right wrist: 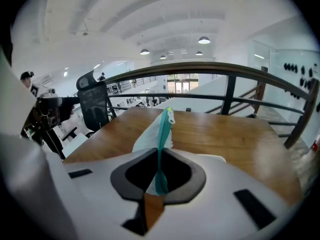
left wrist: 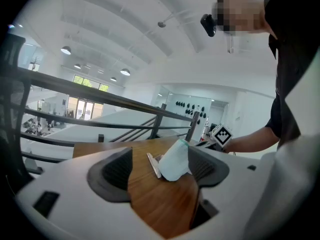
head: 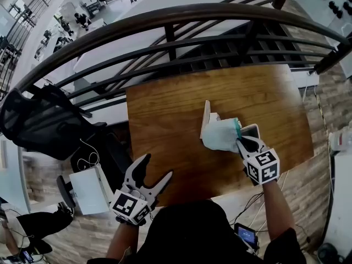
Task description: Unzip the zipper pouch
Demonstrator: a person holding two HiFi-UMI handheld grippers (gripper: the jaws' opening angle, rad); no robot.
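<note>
Closest to the head camera, the left gripper hangs off the near left corner of the wooden bench. Its 2 fingers are spread wide and grip nothing; only bench wood lies directly between them. Farther along that line the pouch shows, well apart from this gripper. That pale zipper pouch sits toward the right side of the bench, its bottom resting on the wood. Its teal zipper edge is raised toward the right gripper. From where I stand the zipper reads as a single teal strip with a small pull at its far end, and the pouch's inside is hidden. On the right gripper, both fingers are pressed together on the teal zipper edge at the pouch's near end, and the strip runs straight up between them. Just beside the pouch on its left, a thin pale slab shows edge-on; I cannot tell whether the 2 touch. Partly hidden under the right gripper's tip lies a flat item with a pale rim. Beyond the bench curves a dark railing, and a black office chair stands off to the left.
</note>
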